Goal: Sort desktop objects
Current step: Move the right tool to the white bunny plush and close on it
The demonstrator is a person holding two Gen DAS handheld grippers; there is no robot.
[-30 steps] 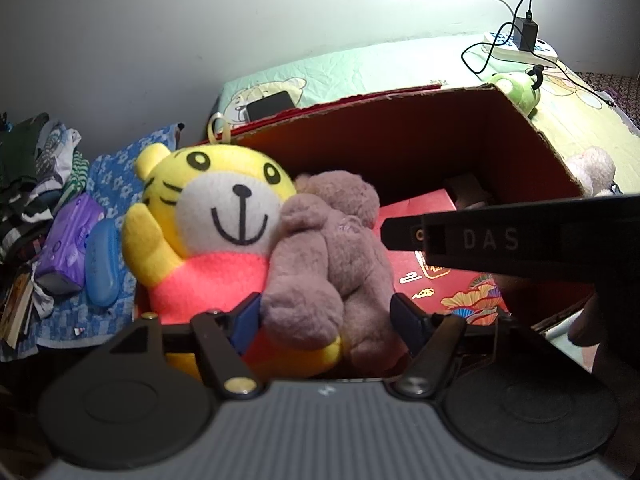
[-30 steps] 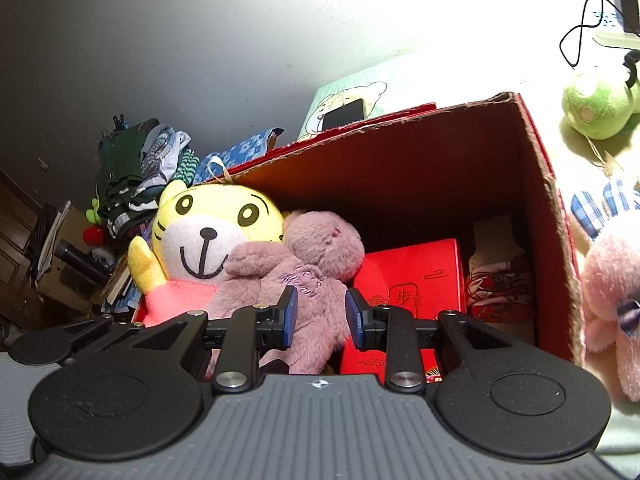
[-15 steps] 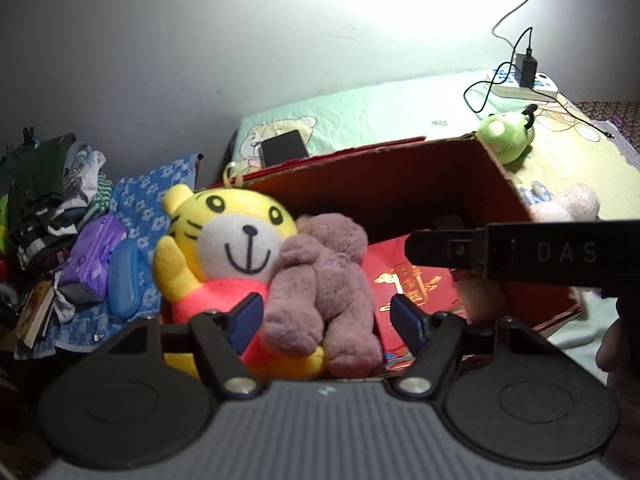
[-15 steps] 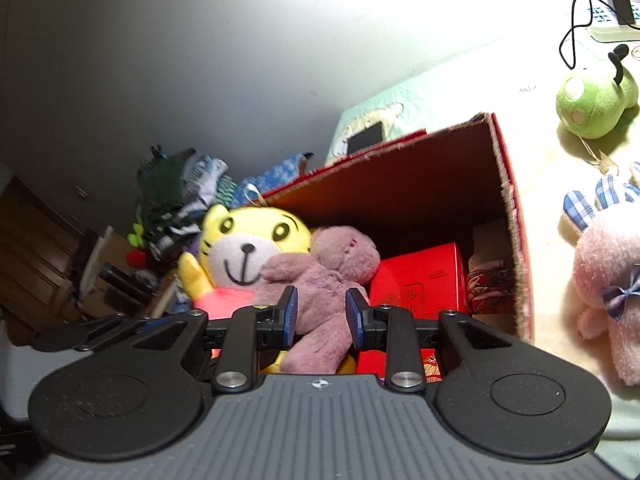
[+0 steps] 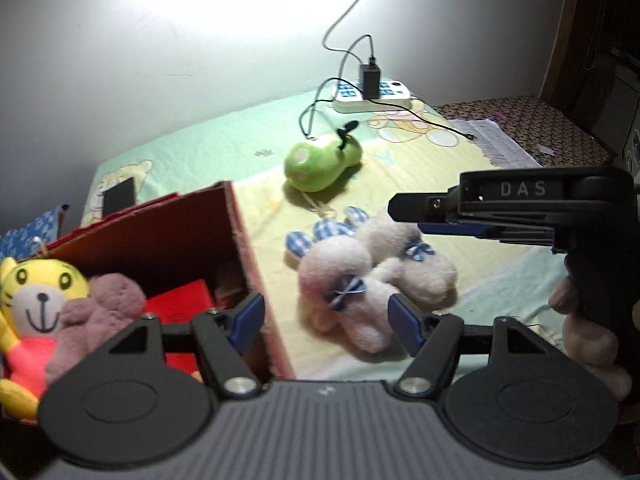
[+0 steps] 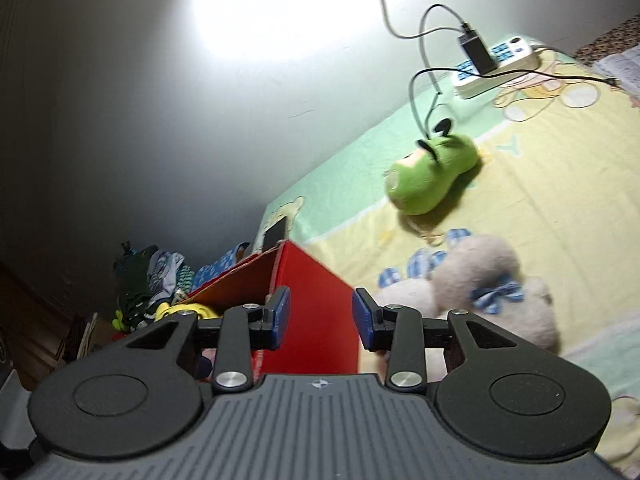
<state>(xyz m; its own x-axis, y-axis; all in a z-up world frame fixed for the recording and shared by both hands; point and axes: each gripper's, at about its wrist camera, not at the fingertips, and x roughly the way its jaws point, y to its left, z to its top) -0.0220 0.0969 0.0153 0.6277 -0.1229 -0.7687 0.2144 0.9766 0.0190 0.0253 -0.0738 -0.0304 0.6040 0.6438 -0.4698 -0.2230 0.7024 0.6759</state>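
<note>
A red cardboard box (image 5: 236,216) stands on the bed at left and holds a yellow tiger plush (image 5: 36,300), a mauve bear plush (image 5: 100,316) and a red packet (image 5: 180,304). A pink rabbit plush (image 5: 372,280) with blue checked bows lies right of the box, and a green plush (image 5: 320,162) lies farther back. My left gripper (image 5: 326,318) is open and empty, just in front of the rabbit. My right gripper (image 6: 320,316) is open and empty, above the box's outer wall (image 6: 316,320); it also shows in the left wrist view (image 5: 520,212). The rabbit (image 6: 480,280) and green plush (image 6: 432,176) lie to its right.
A white power strip (image 5: 376,96) with a black charger and cables sits by the wall. A dark phone (image 5: 118,196) lies behind the box. Clothes are piled off the bed's left edge (image 6: 148,280). A patterned cloth (image 5: 520,128) covers the far right.
Both grippers have swung right, away from the box's inside toward the pink rabbit plush. The right gripper has opened wider.
</note>
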